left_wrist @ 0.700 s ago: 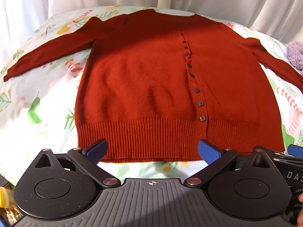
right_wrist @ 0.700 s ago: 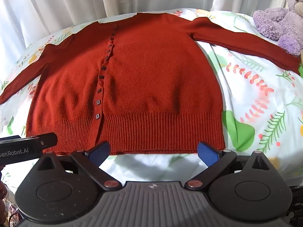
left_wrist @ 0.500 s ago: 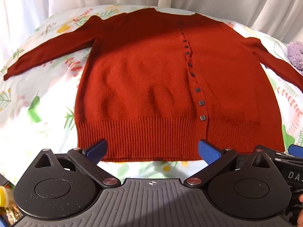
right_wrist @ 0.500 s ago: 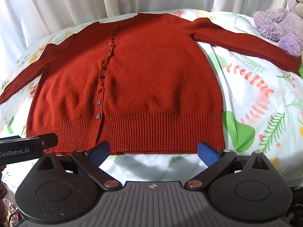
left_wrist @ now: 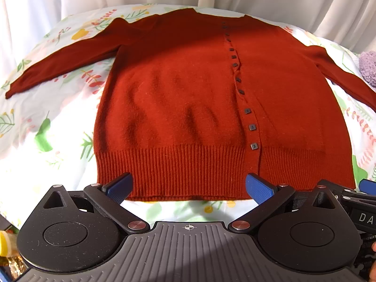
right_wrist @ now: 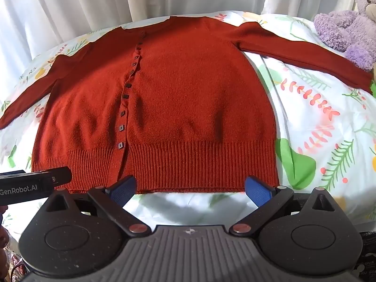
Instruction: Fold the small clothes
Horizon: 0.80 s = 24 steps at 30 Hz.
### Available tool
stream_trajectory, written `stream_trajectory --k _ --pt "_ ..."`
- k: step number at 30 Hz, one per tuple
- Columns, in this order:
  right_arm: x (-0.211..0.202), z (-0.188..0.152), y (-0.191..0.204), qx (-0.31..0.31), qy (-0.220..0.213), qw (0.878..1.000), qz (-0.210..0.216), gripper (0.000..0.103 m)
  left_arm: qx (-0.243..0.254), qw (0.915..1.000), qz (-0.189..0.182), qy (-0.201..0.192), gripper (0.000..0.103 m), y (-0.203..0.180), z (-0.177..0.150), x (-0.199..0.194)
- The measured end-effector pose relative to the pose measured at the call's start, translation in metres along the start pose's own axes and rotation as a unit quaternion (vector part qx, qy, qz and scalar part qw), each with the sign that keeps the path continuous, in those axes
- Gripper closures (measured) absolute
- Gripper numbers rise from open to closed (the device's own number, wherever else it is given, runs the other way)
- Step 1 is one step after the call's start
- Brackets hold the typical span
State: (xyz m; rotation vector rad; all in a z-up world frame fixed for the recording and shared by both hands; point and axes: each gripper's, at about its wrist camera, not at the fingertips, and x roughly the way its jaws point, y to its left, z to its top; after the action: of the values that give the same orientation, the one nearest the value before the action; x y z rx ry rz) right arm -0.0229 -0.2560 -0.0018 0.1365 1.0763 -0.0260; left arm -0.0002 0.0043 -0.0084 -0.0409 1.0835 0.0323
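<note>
Now both tools tilt downward, left tool [left_wrist: 188,186] and right tool [right_wrist: 190,188] spread wide, above the red cardigan [left_wrist: 188,98]'s hem, collar toward the bed [right_wrist: 329,141]'s far edge.

Look at the right wrist view: you can read "enRobot.AI" in white letters on the black bar [right_wrist: 35,183] of the left gripper [left_wrist: 188,188], just left of the cardigan [right_wrist: 164,105] hem; the first letter is only partly legible. In the left wrist view, the black body [left_wrist: 362,216] just right of that hem, at the frame edge, shows the white letters "DA" before the edge cuts the word off. In the right wrist view, below and right of the hem, small white print sits on a dark surface [right_wrist: 369,265] in the bottom corner, too small and cropped for you to read.
</note>
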Motion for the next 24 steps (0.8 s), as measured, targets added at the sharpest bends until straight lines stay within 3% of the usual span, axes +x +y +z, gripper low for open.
stream_trajectory --k 24 --pt "0.0002 0.0005 -0.0009 0.003 -0.003 1.0 0.0 0.004 0.004 1.0 -0.001 0.004 0.0 0.0002 0.0016 0.0016"
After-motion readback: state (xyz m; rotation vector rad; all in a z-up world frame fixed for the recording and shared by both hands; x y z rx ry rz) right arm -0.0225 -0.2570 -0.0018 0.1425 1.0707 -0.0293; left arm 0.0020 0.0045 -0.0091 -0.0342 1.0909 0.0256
